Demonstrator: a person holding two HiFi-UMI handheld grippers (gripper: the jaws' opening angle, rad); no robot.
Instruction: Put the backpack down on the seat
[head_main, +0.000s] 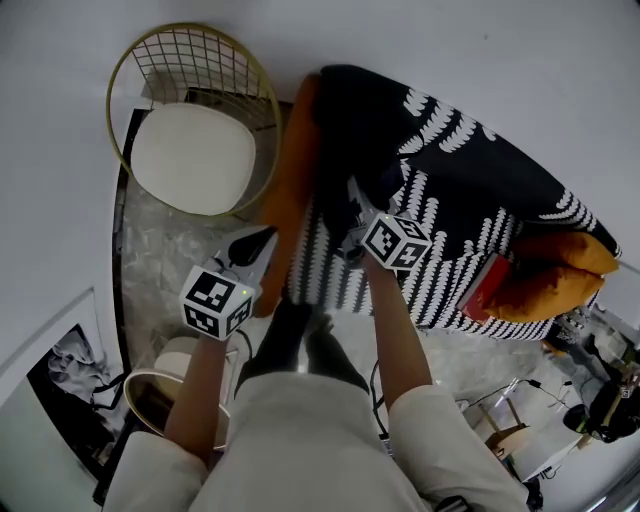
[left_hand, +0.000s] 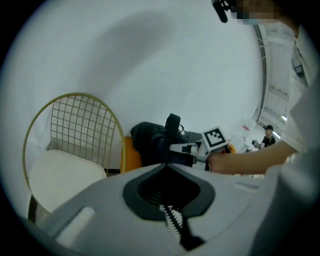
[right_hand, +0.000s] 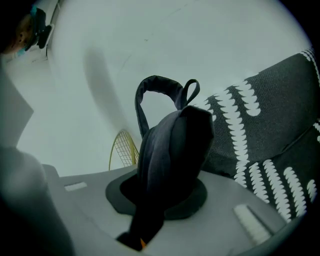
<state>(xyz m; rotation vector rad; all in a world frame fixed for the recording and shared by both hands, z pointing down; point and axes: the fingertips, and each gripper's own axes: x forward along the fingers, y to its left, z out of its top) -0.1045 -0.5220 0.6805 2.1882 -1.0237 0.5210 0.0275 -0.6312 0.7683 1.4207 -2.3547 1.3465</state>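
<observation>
Black fabric backpack (right_hand: 172, 135), judged soft and light, is clamped by a fold in the right hand-held gripper (head_main: 352, 225), its top loop (right_hand: 191, 91) likely the surer hold; left hand-held gripper (left_hand: 167, 165) closed, empty.

Backpack (right_hand: 167, 150) fabric is filling the right gripper (right_hand: 157, 200) throat at lower centre, hiding the pad faces. At the head view's centre, its outline is blending into the dark sofa throw (head_main: 470, 190). The gripper body is cutting off the wire chair (right_hand: 122, 147).

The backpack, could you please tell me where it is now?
In the right gripper view, the backpack is clamped in the right tool, left of the patterned sofa, wire chair behind.
</observation>
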